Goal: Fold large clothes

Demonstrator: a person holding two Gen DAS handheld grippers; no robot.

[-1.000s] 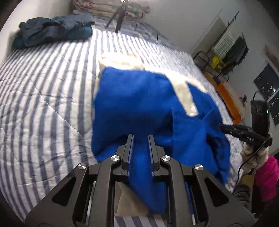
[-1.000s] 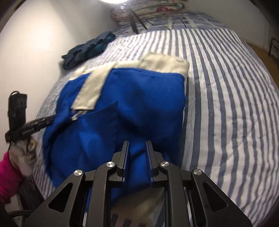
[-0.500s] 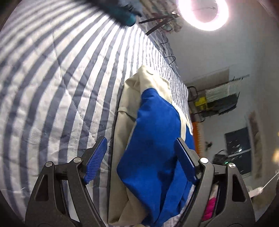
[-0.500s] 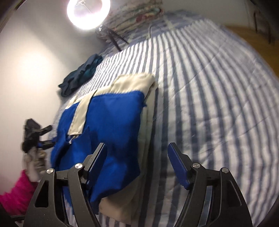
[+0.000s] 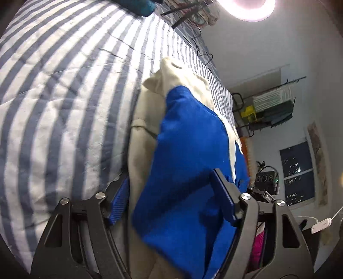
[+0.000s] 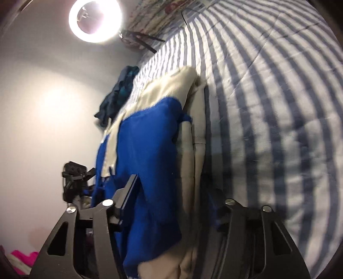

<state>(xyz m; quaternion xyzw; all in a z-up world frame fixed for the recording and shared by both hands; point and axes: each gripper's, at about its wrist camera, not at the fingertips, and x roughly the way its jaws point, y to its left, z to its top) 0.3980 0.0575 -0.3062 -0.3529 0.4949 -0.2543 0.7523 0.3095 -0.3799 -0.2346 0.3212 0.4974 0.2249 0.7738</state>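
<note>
A folded blue and cream garment (image 5: 188, 139) (image 6: 150, 139) lies on the striped bed quilt (image 5: 64, 85) (image 6: 268, 85). My left gripper (image 5: 171, 197) is rolled on its side at the garment's near left edge. Its jaws are closing, with the blue and cream layers between the blue pads (image 5: 223, 197). My right gripper (image 6: 171, 201) stands the same way at the near right edge, also closing around the stacked layers. Neither pair of pads clearly presses the cloth. The right gripper's far finger (image 6: 212, 210) sits in shadow.
A dark teal heap of clothes (image 6: 122, 90) lies at the far side of the bed. A ring light (image 6: 95, 20) on a tripod glares at the head end. A laundry rack (image 5: 270, 105) stands by the wall. A pink sleeve (image 6: 23, 257) shows low down.
Both grippers were shut on the blue fabric a second ago. They let it go, opened wide, rolled sideways and sank to the garment's edges, and the jaws have since narrowed a little.
</note>
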